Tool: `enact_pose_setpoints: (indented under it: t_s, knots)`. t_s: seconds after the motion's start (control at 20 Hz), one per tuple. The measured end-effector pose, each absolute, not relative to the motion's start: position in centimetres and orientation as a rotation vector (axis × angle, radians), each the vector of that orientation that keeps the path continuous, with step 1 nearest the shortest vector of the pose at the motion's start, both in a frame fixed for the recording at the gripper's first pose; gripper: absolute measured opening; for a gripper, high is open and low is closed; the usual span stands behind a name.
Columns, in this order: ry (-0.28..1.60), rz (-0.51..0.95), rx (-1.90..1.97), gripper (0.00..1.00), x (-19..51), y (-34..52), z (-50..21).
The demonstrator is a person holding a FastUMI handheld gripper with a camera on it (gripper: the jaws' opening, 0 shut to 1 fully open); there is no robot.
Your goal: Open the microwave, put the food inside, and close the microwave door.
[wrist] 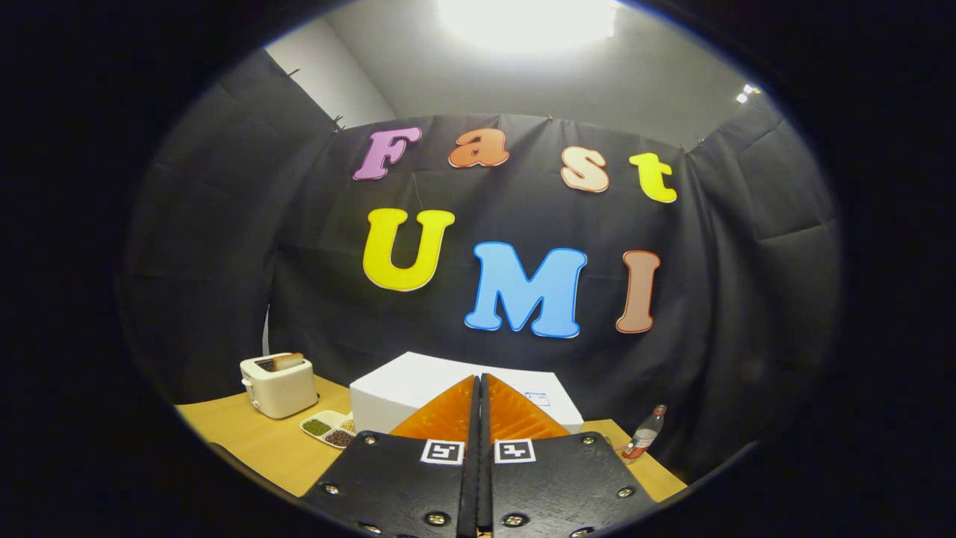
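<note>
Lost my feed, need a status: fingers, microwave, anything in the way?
Fingers shut, holding nothing. Microwave just ahead of them, top showing, door state unseen. Toaster, snack tray, bottle flank it; path open.

Matt white microwave (418, 388), pale wood-look table (254, 441), ribbed orange tool (479, 407) fingers pressed together — glossy cream toaster (278, 386)

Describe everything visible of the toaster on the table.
The toaster is a cream, boxy two-slot appliance with a smooth, plastic-looking shell. It stands upright on the wooden table, against the black cloth, beside the white microwave. A bread slice pokes from one slot. A divided snack tray lies just before it.
</note>
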State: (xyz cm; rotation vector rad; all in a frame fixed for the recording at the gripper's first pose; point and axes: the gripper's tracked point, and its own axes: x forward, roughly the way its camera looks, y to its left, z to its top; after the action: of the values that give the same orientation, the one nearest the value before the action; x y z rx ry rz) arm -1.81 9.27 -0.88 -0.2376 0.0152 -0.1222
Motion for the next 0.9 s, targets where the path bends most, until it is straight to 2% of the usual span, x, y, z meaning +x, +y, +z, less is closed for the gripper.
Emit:
enact_pose_setpoints:
  t_s: [0.25, 0.45, 0.65, 0.9]
  knots:
    - [0.011, -0.203, -0.193, 0.01, -2.4, 7.5, 1.2]
    - [-0.02, -0.283, -0.256, 0.97, -2.3, 5.9, 2.1]
    - [0.019, -0.217, -0.239, 0.96, -2.0, 7.7, 0.8]
    - [0.023, -0.223, -0.227, 0.96, -1.7, 7.0, 0.6]
